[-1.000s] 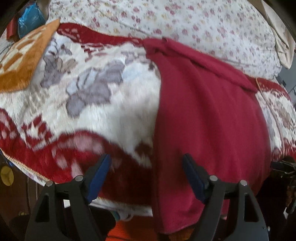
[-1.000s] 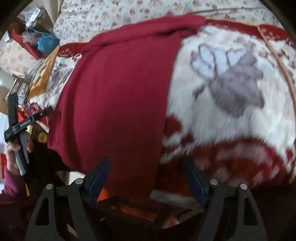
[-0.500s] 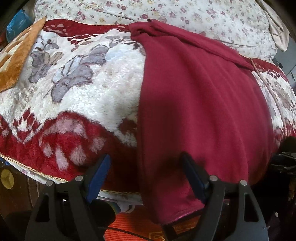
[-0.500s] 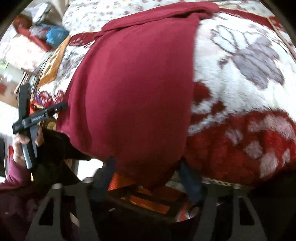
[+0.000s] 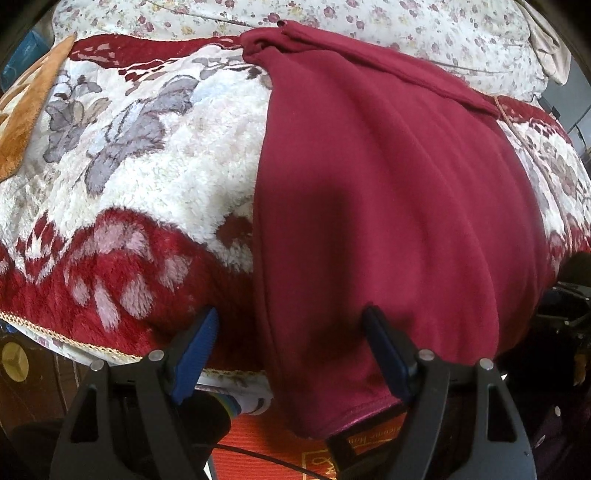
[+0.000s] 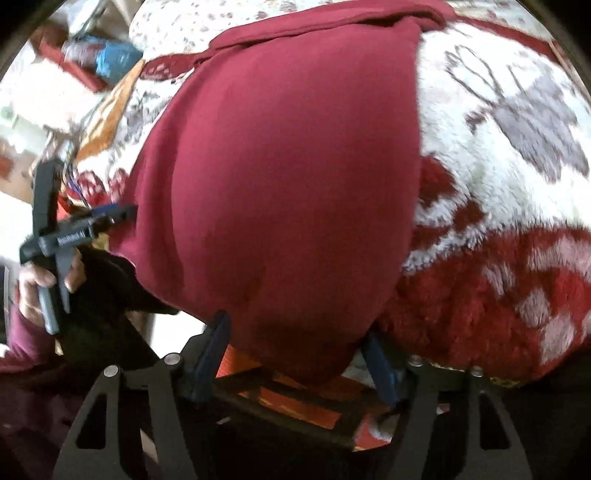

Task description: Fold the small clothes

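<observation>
A maroon garment lies spread on a plush floral blanket covering the bed, its hem hanging over the near edge. Left hand-held gripper: jaws apart, straddling the hem's left corner. Right hand-held gripper: jaws just opening, apart around the right corner.

A bed carries everything. On top of it lies a fluffy blanket with white, red and grey flowers. Farther from the fingers there is a pale sheet with tiny flowers. A dark red piece of clothing lies flat on the blanket and hangs over the bed's near edge, down between the fingers. An orange cloth lies on the blanket far off to the left of the fingers.
</observation>
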